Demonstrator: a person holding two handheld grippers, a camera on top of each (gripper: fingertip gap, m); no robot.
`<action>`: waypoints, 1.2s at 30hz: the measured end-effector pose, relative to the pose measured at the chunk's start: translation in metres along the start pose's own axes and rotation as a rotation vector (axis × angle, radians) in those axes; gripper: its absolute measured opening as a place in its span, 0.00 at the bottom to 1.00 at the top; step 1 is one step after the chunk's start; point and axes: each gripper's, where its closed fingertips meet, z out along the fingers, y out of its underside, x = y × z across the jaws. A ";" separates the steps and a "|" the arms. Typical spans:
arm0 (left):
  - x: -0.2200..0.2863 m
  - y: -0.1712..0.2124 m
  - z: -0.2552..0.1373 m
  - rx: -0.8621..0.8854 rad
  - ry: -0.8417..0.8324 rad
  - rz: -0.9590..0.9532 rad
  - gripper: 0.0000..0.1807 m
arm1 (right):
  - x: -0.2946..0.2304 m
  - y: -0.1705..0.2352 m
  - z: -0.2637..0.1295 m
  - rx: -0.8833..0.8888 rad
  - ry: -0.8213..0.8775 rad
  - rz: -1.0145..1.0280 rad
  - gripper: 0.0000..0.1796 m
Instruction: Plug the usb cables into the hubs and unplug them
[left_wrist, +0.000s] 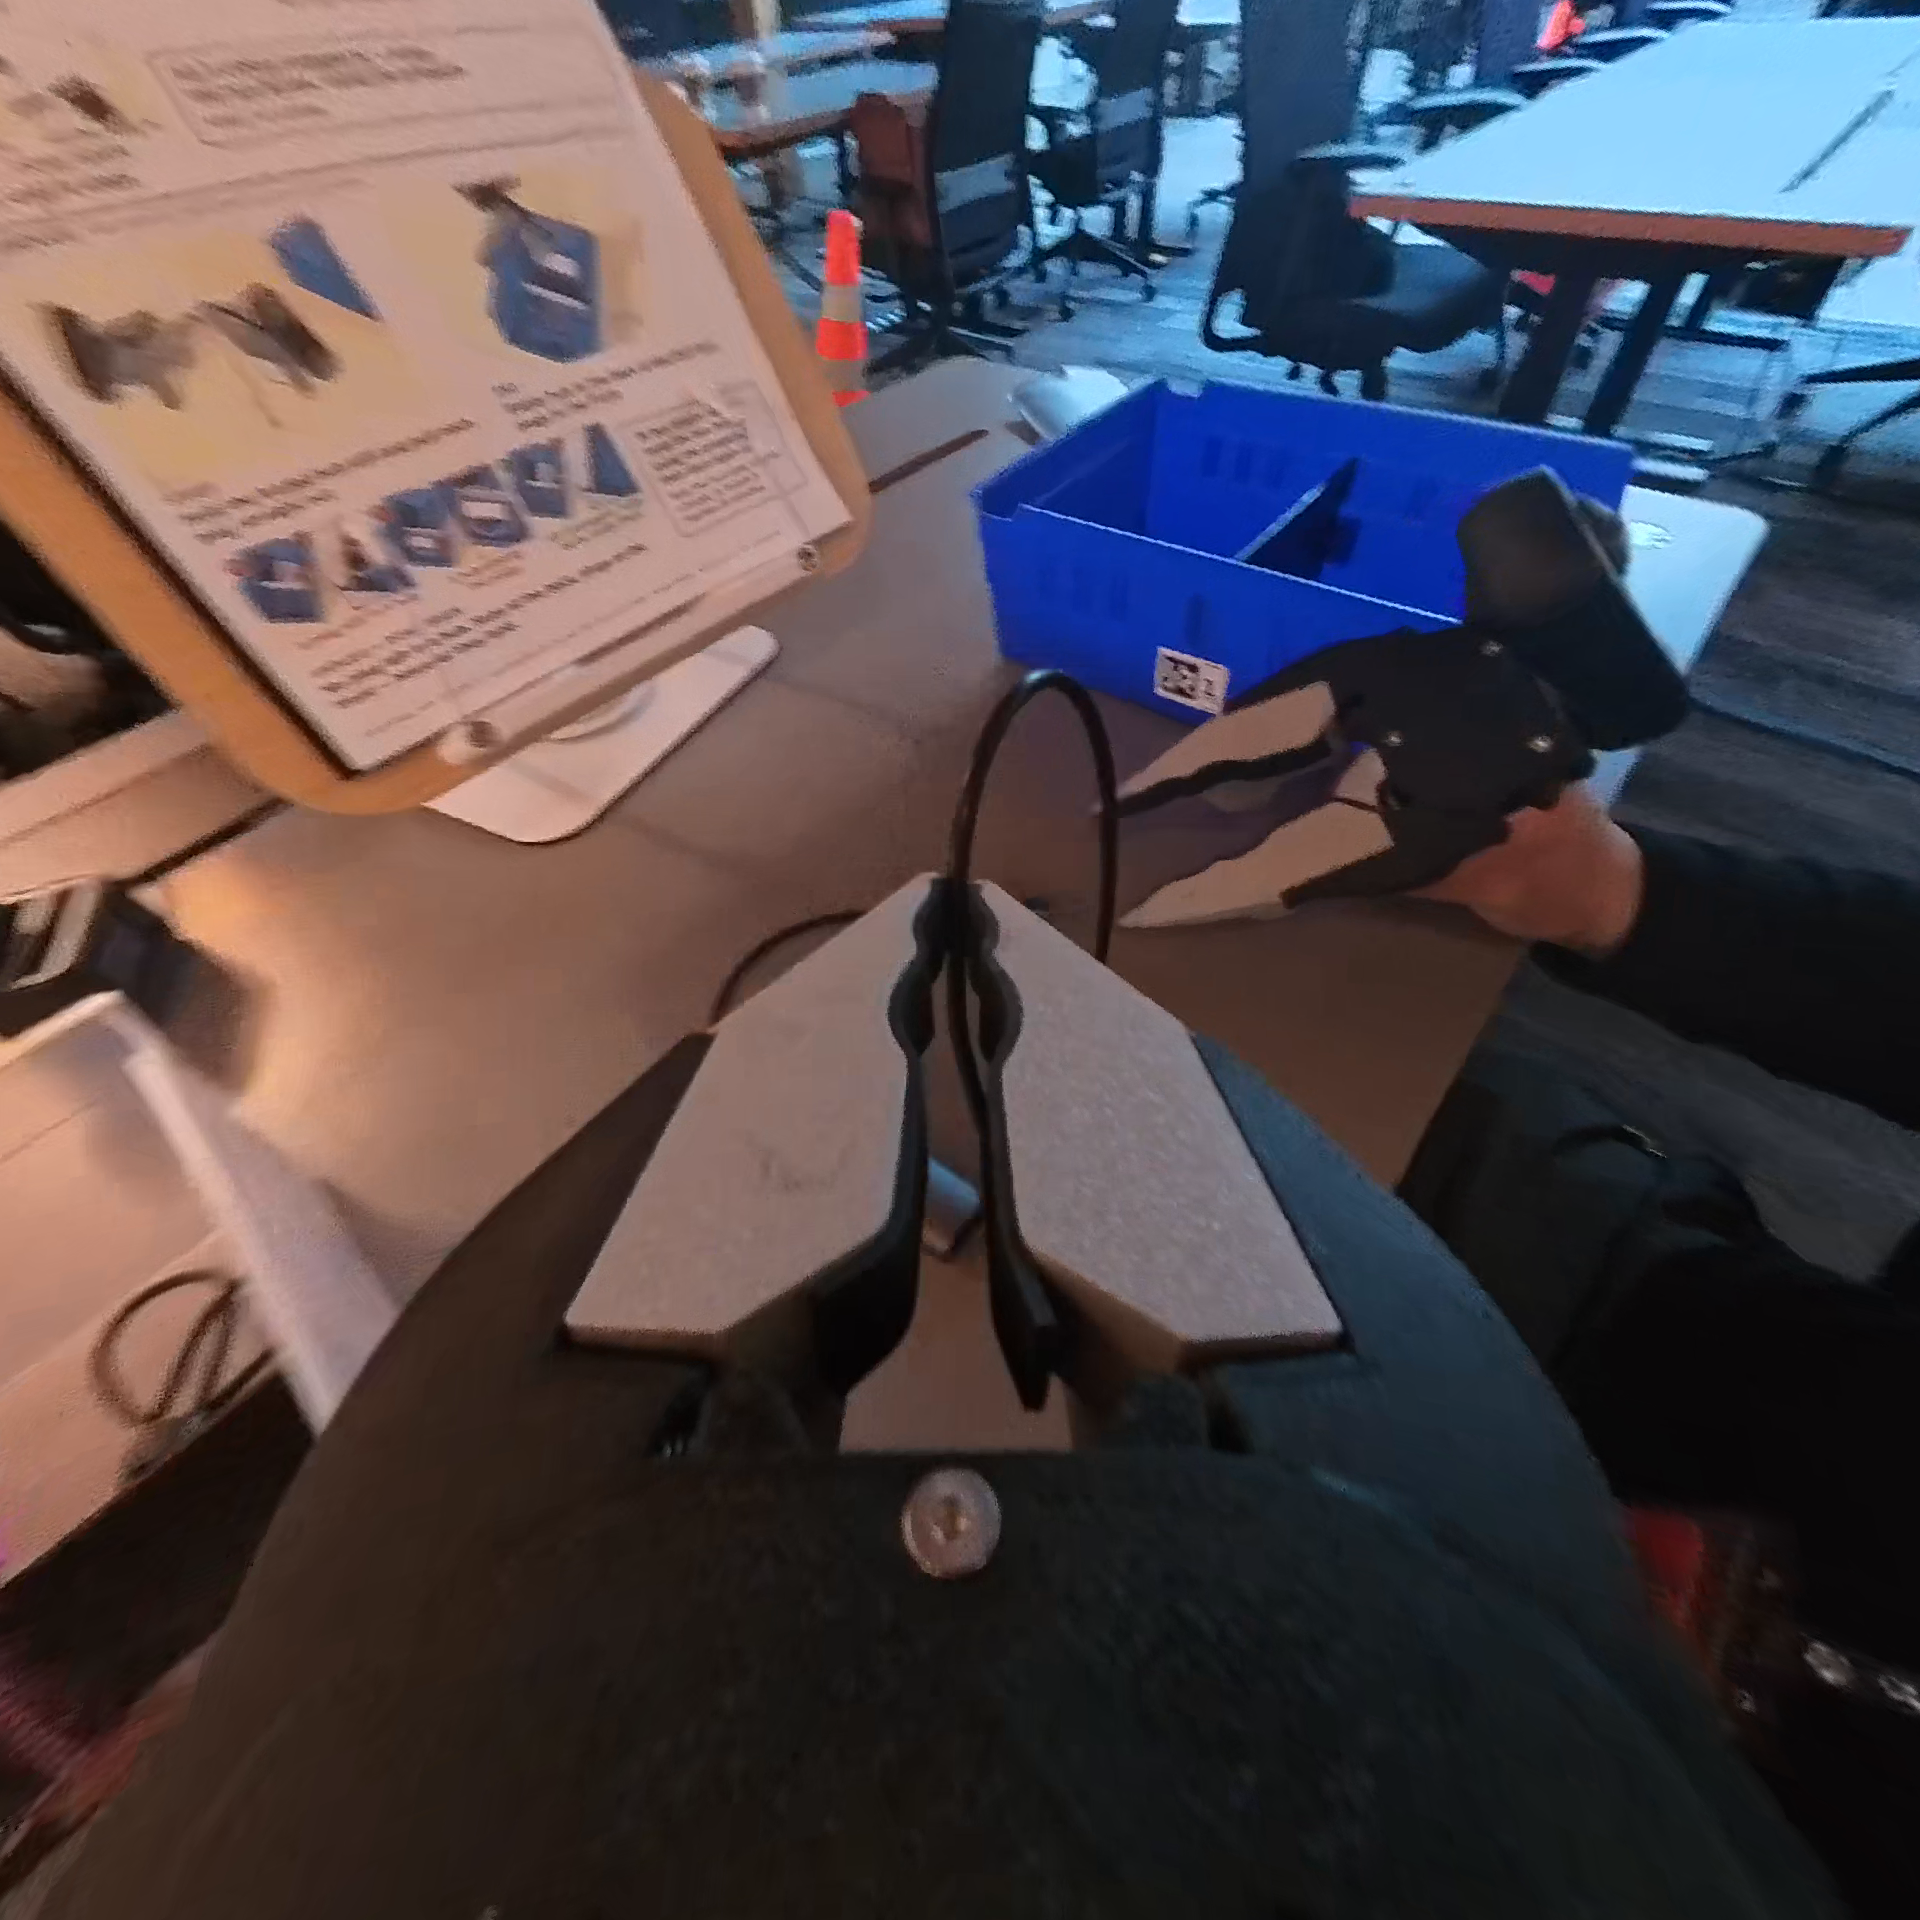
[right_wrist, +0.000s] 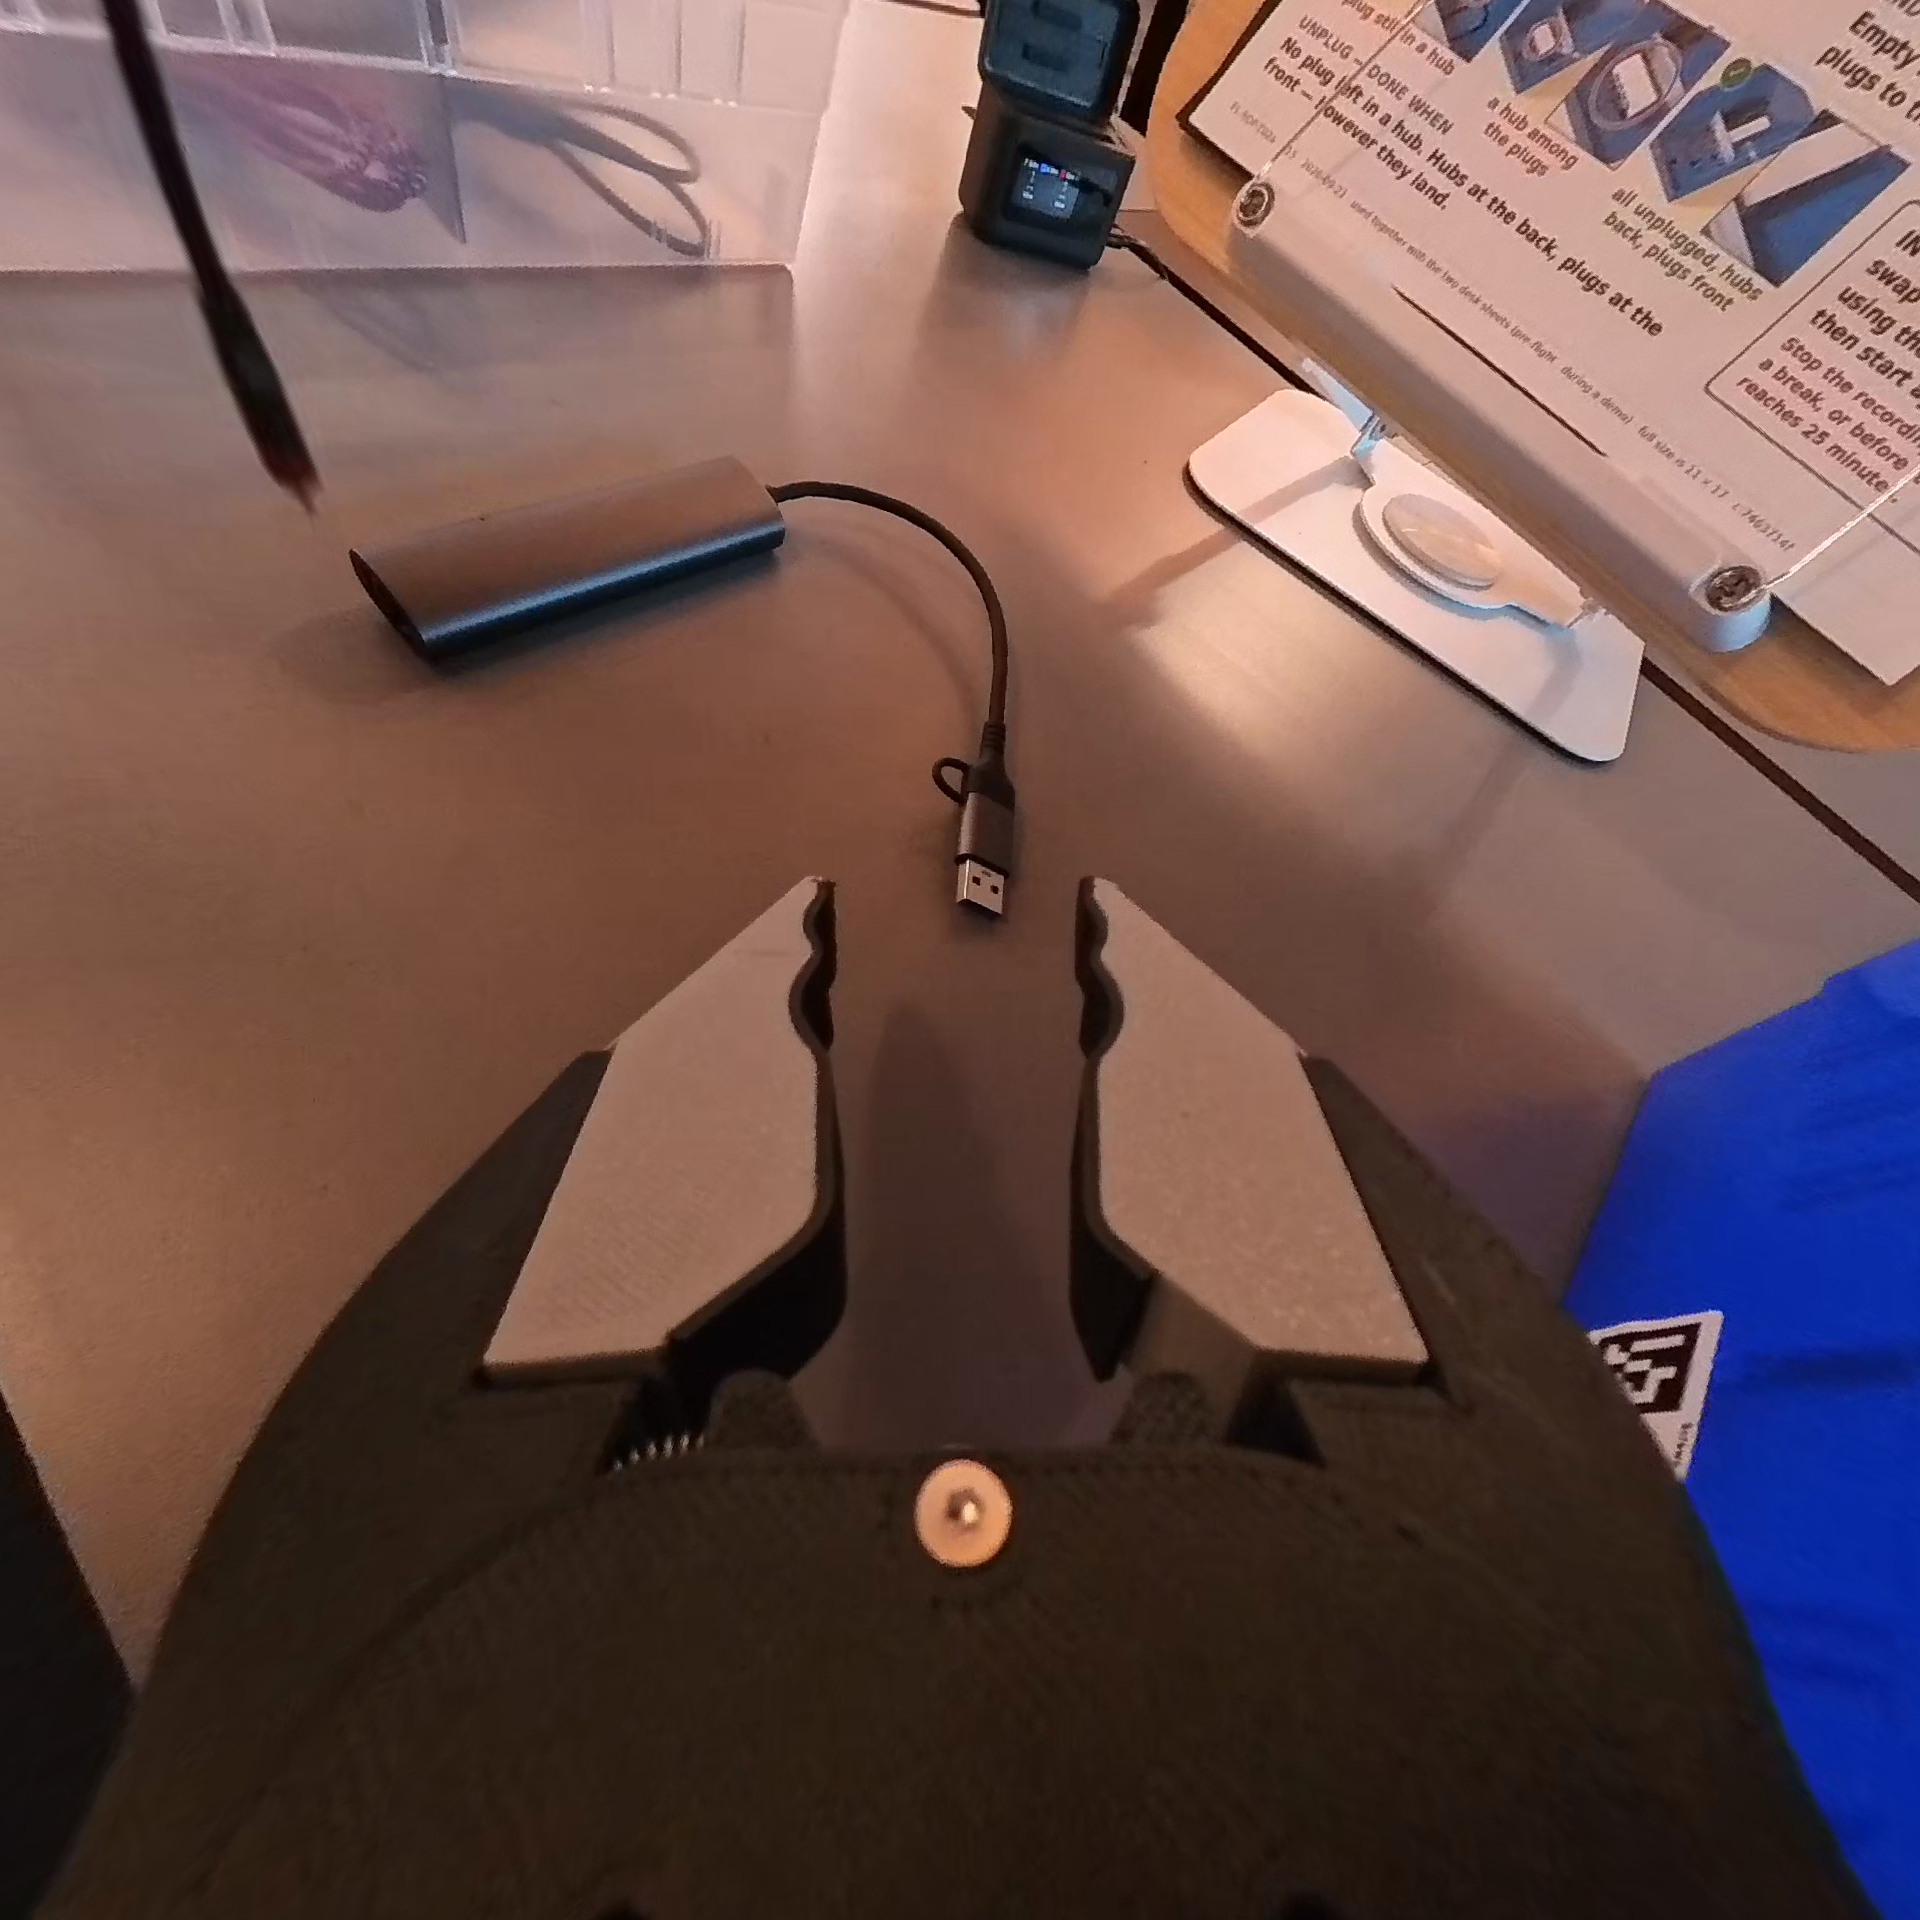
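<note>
Left gripper (left_wrist: 951, 914): fingers pressed together, pinching a thin black cable (left_wrist: 1039, 717) that loops up past the tips and drops back toward the table (left_wrist: 468, 987). Right gripper (right_wrist: 954, 904): fingers spread, holding nothing, low over the table. Hub (right_wrist: 561, 561): slim dark grey bar, lying flat, well ahead and left of the right gripper. Hub's lead: short, black, braided, curving to a metal USB plug (right_wrist: 985, 883) just beyond the right fingertips. Blue bin (left_wrist: 1299, 551): to the right.
</note>
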 end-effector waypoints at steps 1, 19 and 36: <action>0.006 0.005 0.011 -0.018 0.030 -0.012 0.00 | 0.001 -0.001 0.000 0.006 0.006 0.001 0.24; -0.034 0.037 0.022 -0.118 -0.022 -0.189 0.23 | 0.017 -0.010 -0.009 0.078 0.078 0.031 0.27; -0.034 0.015 -0.014 -0.042 -0.028 -0.146 0.21 | -0.116 -0.057 0.069 -0.097 -0.054 0.149 0.45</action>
